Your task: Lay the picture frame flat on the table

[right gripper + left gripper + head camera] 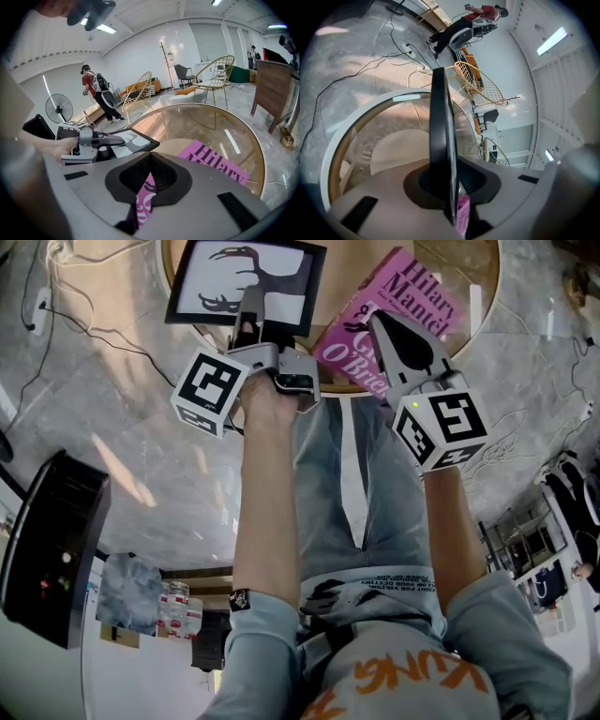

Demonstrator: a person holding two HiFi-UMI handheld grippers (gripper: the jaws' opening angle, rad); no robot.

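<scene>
Tabletop (361, 263), frame (281, 273) in left claw (250, 307)

We log colours only.

- Picture frame (246, 282): black border, white sheet, black bird silhouette.
- Book (398, 306): magenta-pink cover, dark lettering, white swirls at the lower end.
- Left gripper (249, 322) and right gripper (377, 321): grey shells, black jaw insets.
- Marker cubes (208, 390): white faces, black square patterns.
- Table (347, 263): tan, wood-toned.
- Floor (112, 409): grey marble with paler veins, and a thin black cable (94, 334) across it.
- Person's jeans (319, 484): light blue.
- Top (394, 681): grey with orange lettering.
</scene>
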